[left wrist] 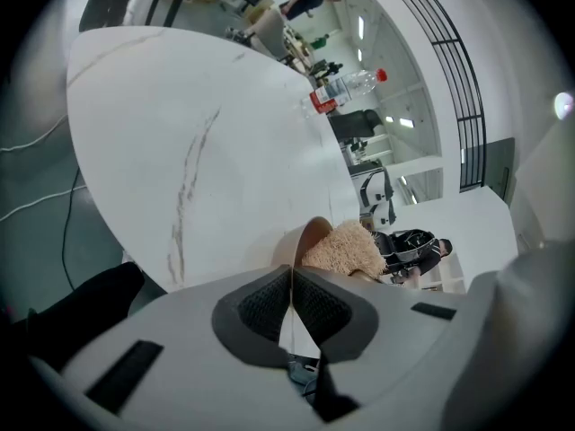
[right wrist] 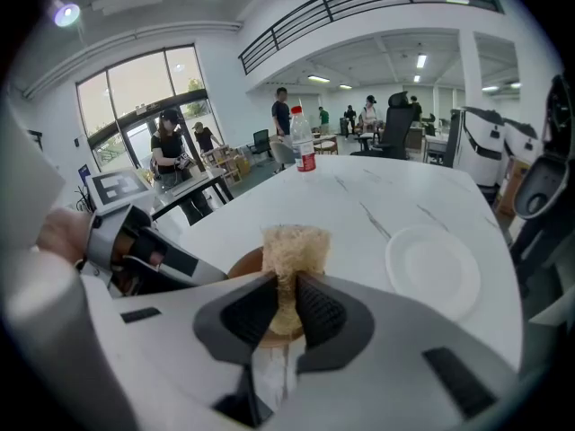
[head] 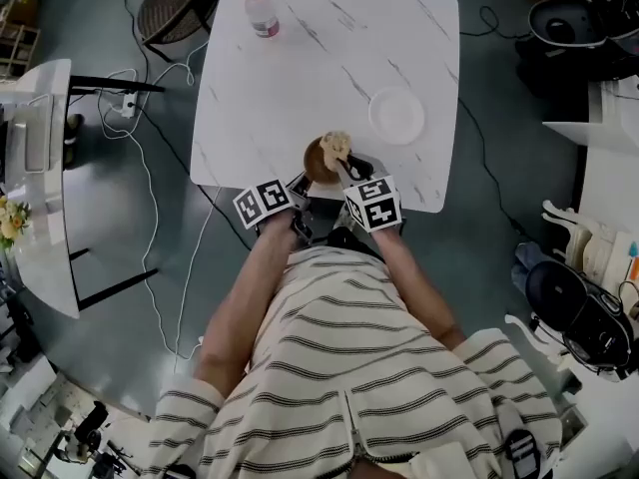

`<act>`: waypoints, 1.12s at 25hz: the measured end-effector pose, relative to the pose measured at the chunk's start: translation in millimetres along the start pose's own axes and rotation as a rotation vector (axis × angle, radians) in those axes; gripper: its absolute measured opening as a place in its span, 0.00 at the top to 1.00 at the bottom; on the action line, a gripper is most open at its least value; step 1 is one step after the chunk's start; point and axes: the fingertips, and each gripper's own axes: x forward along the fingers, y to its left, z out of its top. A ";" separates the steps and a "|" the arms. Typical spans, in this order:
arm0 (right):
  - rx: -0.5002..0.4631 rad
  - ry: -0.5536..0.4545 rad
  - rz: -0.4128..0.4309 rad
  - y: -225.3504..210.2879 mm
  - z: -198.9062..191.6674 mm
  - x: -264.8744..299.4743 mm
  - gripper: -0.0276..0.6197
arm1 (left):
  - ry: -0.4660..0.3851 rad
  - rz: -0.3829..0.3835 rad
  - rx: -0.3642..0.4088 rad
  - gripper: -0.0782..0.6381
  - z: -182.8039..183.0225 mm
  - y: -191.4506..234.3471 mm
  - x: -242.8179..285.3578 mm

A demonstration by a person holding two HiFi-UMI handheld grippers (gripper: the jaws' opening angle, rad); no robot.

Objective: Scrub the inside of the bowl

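Nearest to the person, the left gripper (left wrist: 292, 273) has its two dark pads pressed together on the thin wall of a brown round bowl (head: 317, 164), which it takes at the bowl's 7 o'clock side. The right gripper (right wrist: 287, 287) comes in from about 5 o'clock, and its jaws are clamped on the lower part of a beige fibrous scrubber (right wrist: 294, 241). The scrubber stands upright above the jaws and lies over the inside of the bowl, toward the rim at 1 o'clock. Whether it touches the bottom I cannot tell. The bowl sits at the 6 o'clock edge of a white marble-pattern table (head: 300, 78), just in front of both grippers. Farther, at 2 o'clock from the bowl, lies a white round plate (head: 396, 115), apart from it. Farthest, at 11 o'clock, stands a clear plastic bottle with a red cap (head: 262, 12).
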 end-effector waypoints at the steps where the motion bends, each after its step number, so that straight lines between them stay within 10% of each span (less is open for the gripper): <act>1: -0.003 -0.006 -0.002 0.4 0.6 0.7 0.86 | 0.001 0.000 0.003 0.87 0.1 -0.3 -0.3; 28: -0.009 0.014 0.189 29.0 9.5 23.2 0.86 | 0.007 0.007 0.042 0.87 8.7 -6.5 4.1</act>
